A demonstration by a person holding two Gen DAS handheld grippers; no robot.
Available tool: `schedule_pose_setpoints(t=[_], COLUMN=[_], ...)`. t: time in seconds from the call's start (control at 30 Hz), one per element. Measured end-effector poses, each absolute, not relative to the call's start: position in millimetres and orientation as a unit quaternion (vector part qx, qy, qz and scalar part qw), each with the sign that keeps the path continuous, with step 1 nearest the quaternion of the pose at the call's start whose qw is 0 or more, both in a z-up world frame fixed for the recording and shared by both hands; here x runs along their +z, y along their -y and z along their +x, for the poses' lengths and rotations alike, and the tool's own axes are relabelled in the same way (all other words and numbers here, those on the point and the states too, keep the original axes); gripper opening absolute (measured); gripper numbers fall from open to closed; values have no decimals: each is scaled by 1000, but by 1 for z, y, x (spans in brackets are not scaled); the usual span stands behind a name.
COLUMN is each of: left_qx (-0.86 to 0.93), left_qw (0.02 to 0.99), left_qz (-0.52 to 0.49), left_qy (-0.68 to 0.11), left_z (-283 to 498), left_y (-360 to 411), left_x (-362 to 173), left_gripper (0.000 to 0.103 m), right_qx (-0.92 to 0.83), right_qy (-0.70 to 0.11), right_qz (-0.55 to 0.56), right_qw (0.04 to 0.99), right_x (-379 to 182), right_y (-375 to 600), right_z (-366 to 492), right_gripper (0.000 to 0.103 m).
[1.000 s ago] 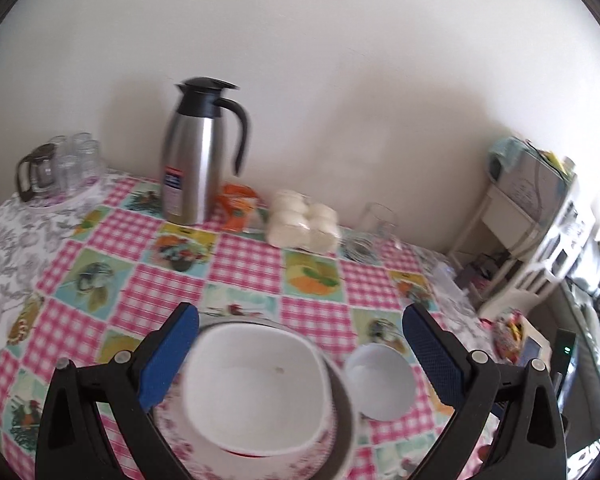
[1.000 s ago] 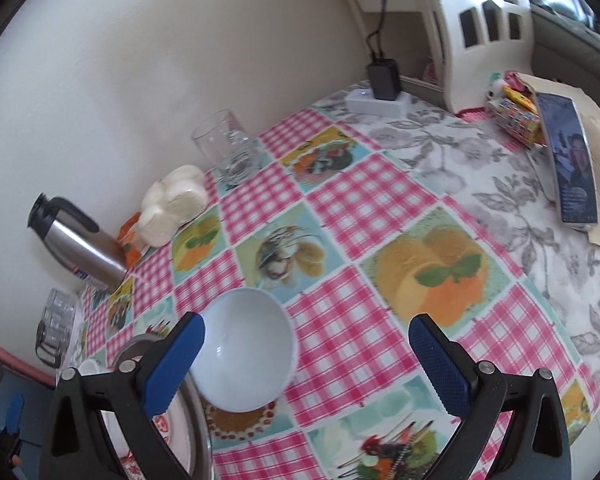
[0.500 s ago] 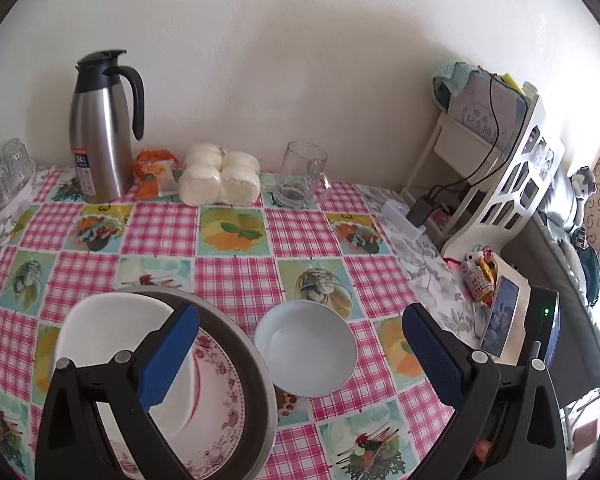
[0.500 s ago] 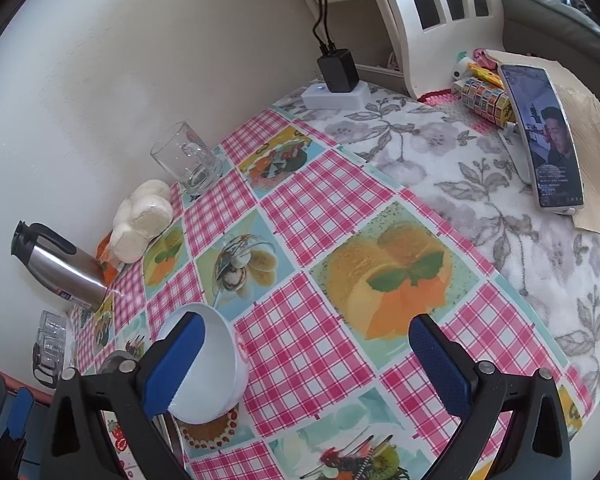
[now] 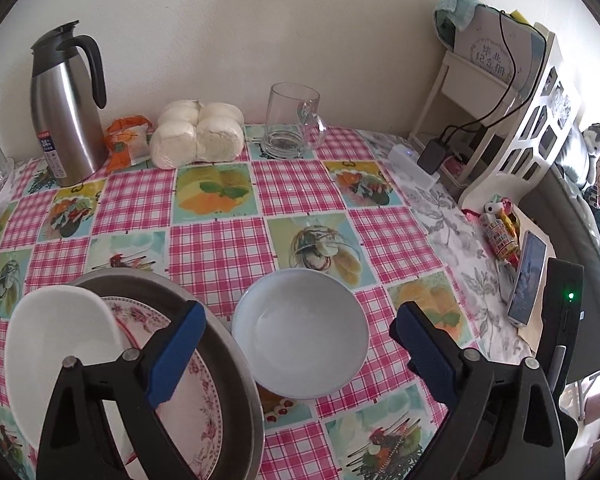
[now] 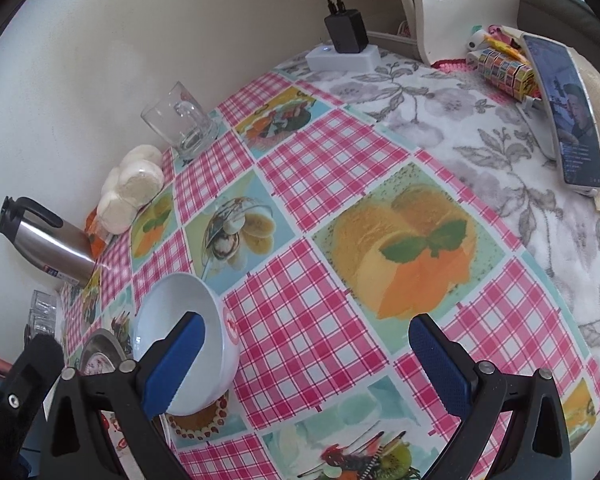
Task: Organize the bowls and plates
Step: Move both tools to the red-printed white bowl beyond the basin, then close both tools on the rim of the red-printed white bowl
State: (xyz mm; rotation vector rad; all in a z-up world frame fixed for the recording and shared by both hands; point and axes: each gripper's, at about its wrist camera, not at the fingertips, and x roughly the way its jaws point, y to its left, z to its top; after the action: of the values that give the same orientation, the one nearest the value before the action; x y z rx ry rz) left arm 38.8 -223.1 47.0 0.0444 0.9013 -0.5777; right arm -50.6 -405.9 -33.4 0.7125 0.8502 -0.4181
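A round white bowl sits empty on the checked tablecloth, between the fingers of my open left gripper. To its left, a metal dish holds a floral plate with a squarish white bowl on top. In the right wrist view the round bowl lies behind the left finger of my open right gripper, which hovers over bare tablecloth. The metal dish shows at the far left.
Along the wall stand a steel thermos, an orange packet, wrapped white buns and a glass mug. A power strip with charger, a phone and a white shelf are to the right.
The left gripper has swung right from the stacked dishes and now frames the round bowl. The right gripper has moved right, so the bowl slid behind its left finger.
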Motion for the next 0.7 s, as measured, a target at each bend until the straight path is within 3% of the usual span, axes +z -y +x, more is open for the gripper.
schedule_pose_setpoints(t=[0.53,0.6,0.7], left_qx=[-261,-266,-267], left_qw=[863,860,854], left_qz=[30,31,28], left_qy=[-432,-435,-445], left_z=[63,65,68], left_y=[236,238,239], left_x=[34,32,26], left_gripper=[93,82,80], right_qx=[-172,-167,-160], right_qy=[-408,-411,-416], right_qz=[338,336,336], right_qw=[831,831,830], right_x=[-41,-42,-46], right_y=[398,396,392], right_z=[-36,-33,-29], right_gripper=[98,95,90])
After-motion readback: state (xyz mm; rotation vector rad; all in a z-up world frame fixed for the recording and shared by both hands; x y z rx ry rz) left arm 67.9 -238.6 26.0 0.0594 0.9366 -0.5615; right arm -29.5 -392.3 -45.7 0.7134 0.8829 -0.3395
